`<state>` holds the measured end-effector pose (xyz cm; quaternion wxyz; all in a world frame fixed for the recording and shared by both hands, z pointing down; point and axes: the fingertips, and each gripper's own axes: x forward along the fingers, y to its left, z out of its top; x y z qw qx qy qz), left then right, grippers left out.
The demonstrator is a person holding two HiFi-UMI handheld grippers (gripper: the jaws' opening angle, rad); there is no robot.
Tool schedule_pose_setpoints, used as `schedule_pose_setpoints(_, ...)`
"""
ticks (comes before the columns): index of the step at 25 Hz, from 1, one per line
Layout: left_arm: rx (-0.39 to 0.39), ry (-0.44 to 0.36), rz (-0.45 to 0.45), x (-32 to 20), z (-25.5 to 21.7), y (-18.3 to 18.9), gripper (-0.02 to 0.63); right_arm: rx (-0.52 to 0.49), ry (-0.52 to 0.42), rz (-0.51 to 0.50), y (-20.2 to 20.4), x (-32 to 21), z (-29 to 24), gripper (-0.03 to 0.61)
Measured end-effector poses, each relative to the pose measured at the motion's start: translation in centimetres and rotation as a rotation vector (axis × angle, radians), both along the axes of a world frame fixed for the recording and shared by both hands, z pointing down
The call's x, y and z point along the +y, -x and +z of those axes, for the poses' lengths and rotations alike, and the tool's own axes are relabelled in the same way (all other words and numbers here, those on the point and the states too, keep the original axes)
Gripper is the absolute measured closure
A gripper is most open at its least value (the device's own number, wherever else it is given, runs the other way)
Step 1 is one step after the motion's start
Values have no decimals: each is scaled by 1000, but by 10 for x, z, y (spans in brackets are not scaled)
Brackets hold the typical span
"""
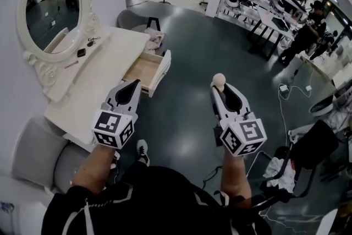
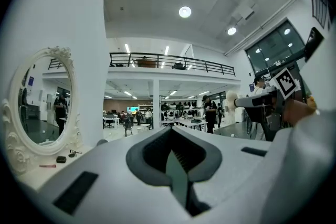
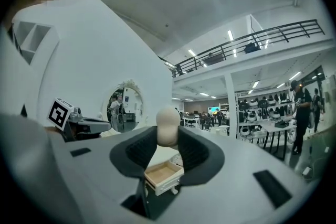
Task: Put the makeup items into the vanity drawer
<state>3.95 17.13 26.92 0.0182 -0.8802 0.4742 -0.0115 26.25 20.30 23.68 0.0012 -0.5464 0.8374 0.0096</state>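
Right hand-held gripper [image 1: 219, 87] | beige sponge [image 1: 218, 80], probably, pinched between jaws | drawer [image 1: 146, 70] well apart

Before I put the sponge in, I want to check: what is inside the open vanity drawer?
The drawer shows only its bare wooden bottom, with no item on it. Its rear part is covered by the tabletop.

The open drawer [image 1: 144, 70] at eleven o'clock stands free from above. Bare floor [image 1: 190, 49] spreads at twelve; a chair [image 1: 34, 152] crowds eight.
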Motion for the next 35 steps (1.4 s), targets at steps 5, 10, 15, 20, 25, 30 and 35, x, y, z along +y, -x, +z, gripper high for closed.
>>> schedule_pose_setpoints(5, 13, -10, 2, -64, 0, 15, 611, 22, -15, 8, 14, -60, -6, 447)
schedule_pose_setpoints(10, 3, -6, -3, -121, 0, 33, 611, 27, 4, 6, 31, -117, -2, 446)
schedule_pose_setpoints(15, 0, 17, 3, -167, 5, 50, 611, 26, 20, -9, 53, -172, 2, 446)
schedule_pose_setpoints(20, 3, 19, 9, -211, 6, 70, 611, 57, 26, -6, 77, -222, 3, 454)
schedule_pose_setpoints(25, 29, 16, 11, -249, 7, 97, 611, 71, 23, -14, 106, -265, -3, 448)
schedule_pose_setpoints(30, 70, 35, 10, -280, 16, 127, 611, 90, 25, -24, 136, -301, -2, 446)
schedule_pose_setpoints(35, 92, 57, -1, -298, 20, 147, 611, 117, 31, -39, 157, -325, -4, 446)
